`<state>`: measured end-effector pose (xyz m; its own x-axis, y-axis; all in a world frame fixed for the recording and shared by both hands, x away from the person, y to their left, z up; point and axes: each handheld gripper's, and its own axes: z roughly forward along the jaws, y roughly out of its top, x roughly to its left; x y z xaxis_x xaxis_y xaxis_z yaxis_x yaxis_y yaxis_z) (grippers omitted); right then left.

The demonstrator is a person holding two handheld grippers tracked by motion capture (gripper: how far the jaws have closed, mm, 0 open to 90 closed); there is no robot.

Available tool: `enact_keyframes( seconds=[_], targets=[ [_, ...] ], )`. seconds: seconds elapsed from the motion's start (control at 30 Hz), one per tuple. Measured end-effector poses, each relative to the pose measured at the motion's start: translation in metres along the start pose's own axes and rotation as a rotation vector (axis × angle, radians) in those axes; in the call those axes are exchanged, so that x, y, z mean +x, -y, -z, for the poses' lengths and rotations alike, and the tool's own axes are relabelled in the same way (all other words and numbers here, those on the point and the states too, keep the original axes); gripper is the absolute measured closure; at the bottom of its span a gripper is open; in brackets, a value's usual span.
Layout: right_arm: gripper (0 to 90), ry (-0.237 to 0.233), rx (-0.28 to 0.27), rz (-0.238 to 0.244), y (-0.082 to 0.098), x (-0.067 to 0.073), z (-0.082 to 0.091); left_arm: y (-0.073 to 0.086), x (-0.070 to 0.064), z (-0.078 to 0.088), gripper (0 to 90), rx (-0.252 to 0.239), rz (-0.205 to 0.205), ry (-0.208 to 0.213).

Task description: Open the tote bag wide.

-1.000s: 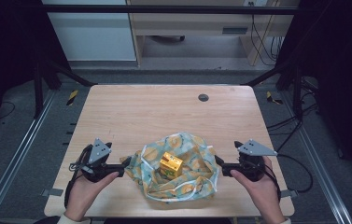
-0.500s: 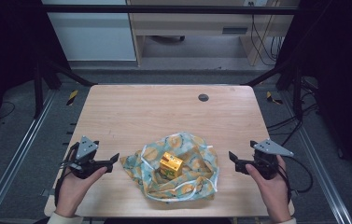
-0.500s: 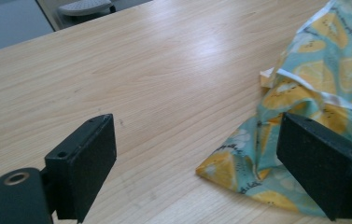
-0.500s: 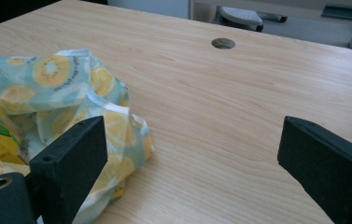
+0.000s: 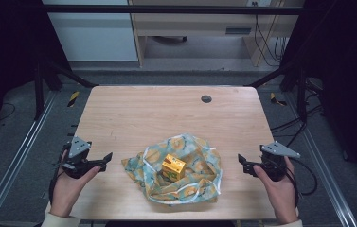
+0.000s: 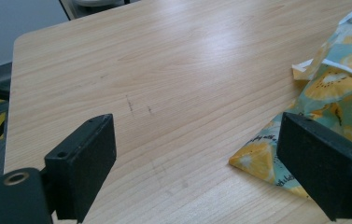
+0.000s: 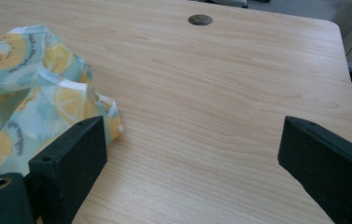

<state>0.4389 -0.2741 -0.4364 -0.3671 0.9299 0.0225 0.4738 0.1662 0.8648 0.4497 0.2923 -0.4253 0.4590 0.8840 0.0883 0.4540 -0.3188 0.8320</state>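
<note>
Rumpled teal cloth bag printed with yellow citrus slices (image 5: 181, 170), near the 6 o'clock edge of the pale wooden table (image 5: 157, 113), small orange carton (image 5: 173, 166) nested upright in its folds. Likely light, limp, easily bunched; best pinched at white-trimmed corners. Left gripper (image 5: 106, 157) at 9 o'clock, right gripper (image 5: 240, 160) at 3 o'clock, both spread wide, empty. Dark round grommet (image 5: 206, 99) far off at 12 o'clock; nothing blocking.

- I see a light wooden worktop (image 5: 166, 113) with rounded corners and a round dark hole (image 5: 206, 99) near its far edge.
- The floor (image 5: 20, 123) around it is grey carpet.
- Metal rails (image 5: 10, 165) run along both sides.
- Beyond the far edge stands a pale cabinet (image 5: 98, 35), with cables (image 5: 266, 38) hanging far right.
</note>
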Motion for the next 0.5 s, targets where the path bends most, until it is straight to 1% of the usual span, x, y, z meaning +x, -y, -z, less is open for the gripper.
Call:
enact_keyframes(
  seconds=[0.1,0.17,0.3,0.4,0.43,0.5],
  targets=[
    [8.2,0.013,0.013,0.007,0.003,-0.004,-0.003,0.002,0.003,-0.003,11.6,0.017,-0.002,-0.003],
    [8.0,0.014,0.03,-0.009,0.006,-0.006,-0.005,0.004,0.004,-0.005,11.6,0.028,-0.001,-0.004],
    [7.8,0.024,0.051,0.001,0.01,-0.009,-0.009,0.008,0.008,-0.01,11.3,0.061,-0.01,-0.014],
    [7.9,0.028,0.065,-0.004,0.012,-0.01,-0.01,0.009,0.009,-0.012,11.1,0.072,-0.012,-0.014],
    [7.9,0.042,0.074,0.004,0.014,-0.013,-0.013,0.01,0.009,-0.013,11.0,0.086,-0.017,-0.015],
    [7.8,0.044,0.084,-0.002,0.016,-0.015,-0.014,0.011,0.011,-0.015,10.9,0.096,-0.019,-0.015]
  ],
)
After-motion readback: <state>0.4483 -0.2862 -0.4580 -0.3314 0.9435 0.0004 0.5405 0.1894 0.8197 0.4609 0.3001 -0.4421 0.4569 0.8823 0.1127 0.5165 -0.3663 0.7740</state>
